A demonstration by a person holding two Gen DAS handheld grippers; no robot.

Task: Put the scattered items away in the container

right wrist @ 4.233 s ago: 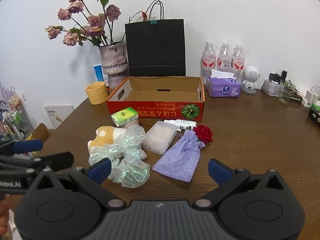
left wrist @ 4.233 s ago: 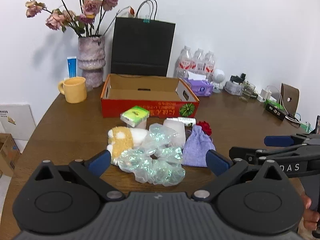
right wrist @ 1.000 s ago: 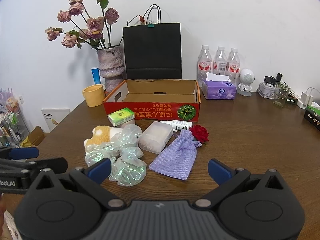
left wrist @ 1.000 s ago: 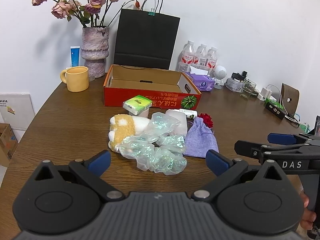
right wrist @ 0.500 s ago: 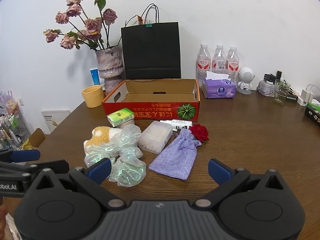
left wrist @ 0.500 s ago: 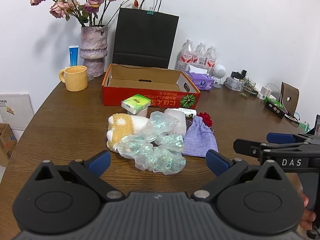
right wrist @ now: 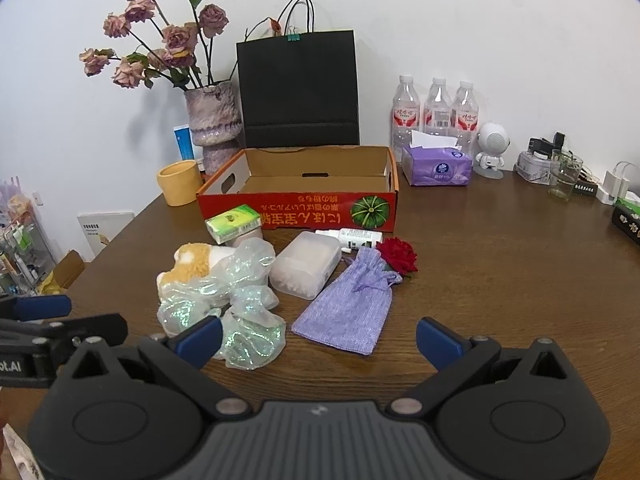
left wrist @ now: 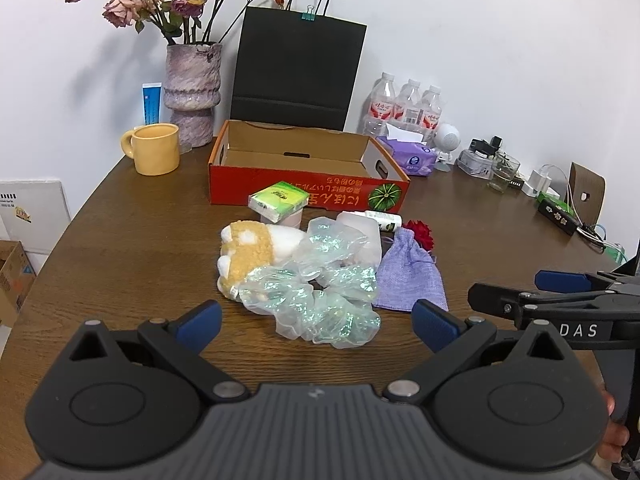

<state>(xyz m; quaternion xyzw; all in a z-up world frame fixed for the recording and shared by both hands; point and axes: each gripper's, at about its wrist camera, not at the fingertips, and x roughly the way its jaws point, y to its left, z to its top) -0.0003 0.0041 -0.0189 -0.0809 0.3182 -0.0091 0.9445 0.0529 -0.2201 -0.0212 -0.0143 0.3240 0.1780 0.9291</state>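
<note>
An open red cardboard box (left wrist: 308,196) (right wrist: 298,210) stands empty at mid table. In front of it lie a green tissue pack (left wrist: 278,200) (right wrist: 233,224), a tan plush toy (left wrist: 248,248) (right wrist: 192,264), iridescent crumpled wrap (left wrist: 320,296) (right wrist: 232,304), a clear plastic box (right wrist: 306,266), a small white bottle (right wrist: 354,237), a red rose (right wrist: 398,256) and a lilac cloth pouch (left wrist: 408,280) (right wrist: 350,306). My left gripper (left wrist: 316,322) is open and empty, near the wrap. My right gripper (right wrist: 318,338) is open and empty, near the pouch.
A yellow mug (left wrist: 154,148), a vase of dried roses (left wrist: 192,92), a black paper bag (left wrist: 296,72), water bottles (right wrist: 436,114), a purple tissue box (right wrist: 436,168), a white figurine (right wrist: 492,148) and cables (left wrist: 560,200) line the back and right.
Both grippers have drifted slightly; the left view shifted a little closer to the pile. The items have not moved and both grippers stay open.
</note>
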